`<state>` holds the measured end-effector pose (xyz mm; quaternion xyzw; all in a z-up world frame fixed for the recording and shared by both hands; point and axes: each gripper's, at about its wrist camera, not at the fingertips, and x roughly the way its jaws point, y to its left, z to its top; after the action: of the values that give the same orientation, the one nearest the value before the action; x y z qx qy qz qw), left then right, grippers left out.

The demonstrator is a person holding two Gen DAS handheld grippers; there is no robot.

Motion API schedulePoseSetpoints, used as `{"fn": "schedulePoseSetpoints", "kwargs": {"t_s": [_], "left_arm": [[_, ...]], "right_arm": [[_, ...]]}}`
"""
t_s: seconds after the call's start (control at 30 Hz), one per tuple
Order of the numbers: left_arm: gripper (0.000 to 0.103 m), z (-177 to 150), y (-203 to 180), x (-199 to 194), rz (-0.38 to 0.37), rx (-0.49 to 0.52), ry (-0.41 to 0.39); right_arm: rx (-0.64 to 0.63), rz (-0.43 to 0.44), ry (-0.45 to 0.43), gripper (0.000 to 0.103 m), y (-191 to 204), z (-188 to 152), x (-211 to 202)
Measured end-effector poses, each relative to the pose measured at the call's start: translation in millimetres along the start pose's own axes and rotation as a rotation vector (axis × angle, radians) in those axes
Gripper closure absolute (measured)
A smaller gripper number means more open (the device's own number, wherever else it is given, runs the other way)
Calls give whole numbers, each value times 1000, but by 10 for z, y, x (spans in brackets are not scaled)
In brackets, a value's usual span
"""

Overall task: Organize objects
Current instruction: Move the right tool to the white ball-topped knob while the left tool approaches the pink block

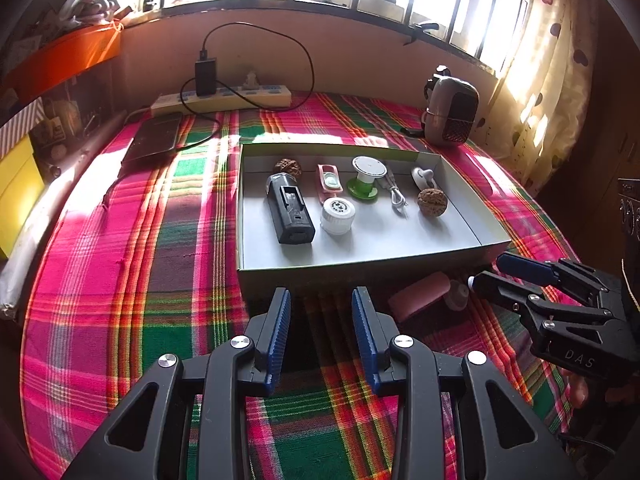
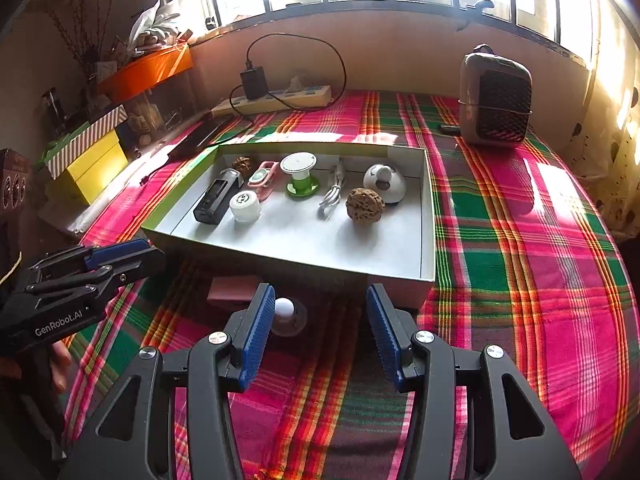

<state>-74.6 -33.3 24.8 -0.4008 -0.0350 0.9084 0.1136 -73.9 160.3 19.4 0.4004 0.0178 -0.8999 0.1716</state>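
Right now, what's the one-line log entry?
left gripper: open, empty | right gripper: open, near small white bottle | pink block: outside box

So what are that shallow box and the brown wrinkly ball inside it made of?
The shallow box looks like cardboard: thin, straight walls with folded corners, a matte pale-grey inside and a green top edge. The brown wrinkly ball looks like a walnut shell, hard and dull, judging by its deeply furrowed surface; it could also be a carved or moulded imitation. A second, similar one sits at the back.
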Motion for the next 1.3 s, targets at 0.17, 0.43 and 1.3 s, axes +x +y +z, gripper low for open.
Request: {"fn": "schedulePoseSetpoints", "kwargs": {"t_s": [0.17, 0.43, 1.3], "left_arm": [[73, -45, 23, 0, -10, -3, 11], [73, -80, 60, 32, -23, -2, 33], [72, 21, -204, 222, -135, 73, 74]], "right_arm": [[-69, 9, 50, 54, 154, -117, 113], [-98, -11, 78, 54, 215, -110, 246], [-105, -43, 76, 69, 93, -37, 285]]}}
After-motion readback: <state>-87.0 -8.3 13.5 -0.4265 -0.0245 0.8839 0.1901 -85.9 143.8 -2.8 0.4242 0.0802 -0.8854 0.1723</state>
